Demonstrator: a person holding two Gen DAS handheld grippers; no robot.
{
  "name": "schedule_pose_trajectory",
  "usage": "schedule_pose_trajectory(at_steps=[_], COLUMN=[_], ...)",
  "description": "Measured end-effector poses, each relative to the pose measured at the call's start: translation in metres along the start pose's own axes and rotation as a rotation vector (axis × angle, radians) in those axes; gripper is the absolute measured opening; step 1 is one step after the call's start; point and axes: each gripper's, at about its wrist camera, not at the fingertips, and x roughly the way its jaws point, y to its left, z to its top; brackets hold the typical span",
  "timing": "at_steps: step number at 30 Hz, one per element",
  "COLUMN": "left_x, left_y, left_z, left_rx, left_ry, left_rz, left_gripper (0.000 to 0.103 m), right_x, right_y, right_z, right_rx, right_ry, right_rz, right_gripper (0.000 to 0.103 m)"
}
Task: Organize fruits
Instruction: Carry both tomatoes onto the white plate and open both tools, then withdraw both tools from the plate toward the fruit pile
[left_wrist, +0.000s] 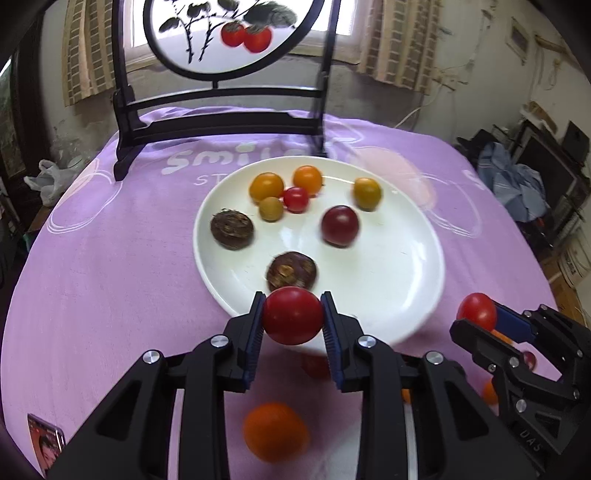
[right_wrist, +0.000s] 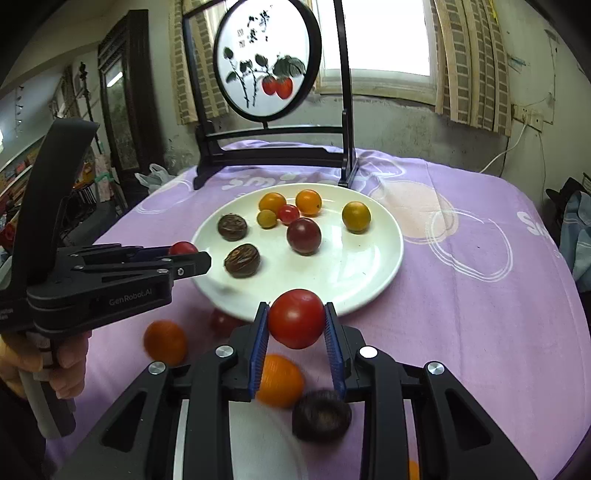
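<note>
A white plate (left_wrist: 388, 280) on the purple cloth holds several small tomatoes, orange, yellow and red, a dark red tomato (left_wrist: 340, 226) and two brown water chestnuts (left_wrist: 232, 229). My left gripper (left_wrist: 293, 317) is shut on a red tomato (left_wrist: 293, 315) above the plate's near rim. My right gripper (right_wrist: 296, 325) is shut on another red tomato (right_wrist: 296, 318) just before the plate's (right_wrist: 362, 280) near edge. The right gripper also shows in the left wrist view (left_wrist: 480, 317), and the left gripper in the right wrist view (right_wrist: 192, 258).
Loose on the cloth near me lie orange tomatoes (right_wrist: 165, 341) (right_wrist: 279, 380), a red one (right_wrist: 221, 322) and a brown water chestnut (right_wrist: 321, 415). A black stand with a round painted screen (left_wrist: 221, 122) is behind the plate. A small card (left_wrist: 46, 443) lies at front left.
</note>
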Motion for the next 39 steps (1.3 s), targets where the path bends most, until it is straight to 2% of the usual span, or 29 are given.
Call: schedule_pose_trajectory(at_steps=[6, 7, 8, 10, 13, 16, 18, 19, 22, 31, 39], left_x=[0.035, 0.038, 0.038, 0.031, 0.017, 0.004, -0.004, -0.007, -0.014, -0.041, -0.033], left_y=[0.014, 0.015, 0.014, 0.009, -0.003, -0.006, -0.006, -0.006, -0.007, -0.009, -0.007], left_z=[0.013, 0.013, 0.013, 0.011, 0.007, 0.002, -0.003, -0.005, -0.015, -0.063, -0.087], left_rx=[-0.049, -0.061, -0.065, -0.049, 0.006, 0.008, -0.012, -0.015, -0.006, -0.008, 0.004], left_ry=[0.048, 0.05, 0.038, 0.004, -0.058, -0.067, -0.07, -0.072, -0.065, -0.059, -0.009], left_rz=[0.052, 0.066, 0.068, 0.079, 0.131, 0.108, 0.104, 0.11, 0.129, 0.113, 0.154], left_gripper=[0.03, 0.04, 0.045, 0.067, 0.072, 0.076, 0.085, 0.09, 0.091, 0.093, 0.094], right_x=[0.039, 0.04, 0.041, 0.037, 0.029, 0.017, 0.007, 0.003, -0.014, -0.052, -0.065], right_y=[-0.002, -0.004, -0.007, -0.008, -0.01, -0.014, -0.016, -0.016, -0.013, -0.004, -0.01], right_z=[0.015, 0.016, 0.017, 0.013, 0.007, 0.001, -0.005, -0.007, -0.017, -0.065, -0.087], right_rx=[0.047, 0.06, 0.079, 0.083, 0.076, 0.077, 0.075, 0.073, 0.048, 0.019, 0.07], right_ry=[0.063, 0.062, 0.058, 0.049, 0.047, 0.048, 0.043, 0.037, 0.019, 0.012, 0.007], right_rz=[-0.028, -0.035, -0.043, -0.046, -0.05, -0.042, -0.042, -0.043, -0.048, -0.039, 0.01], right_gripper=[0.03, 0.038, 0.049, 0.049, 0.049, 0.05, 0.056, 0.066, 0.067, 0.067, 0.067])
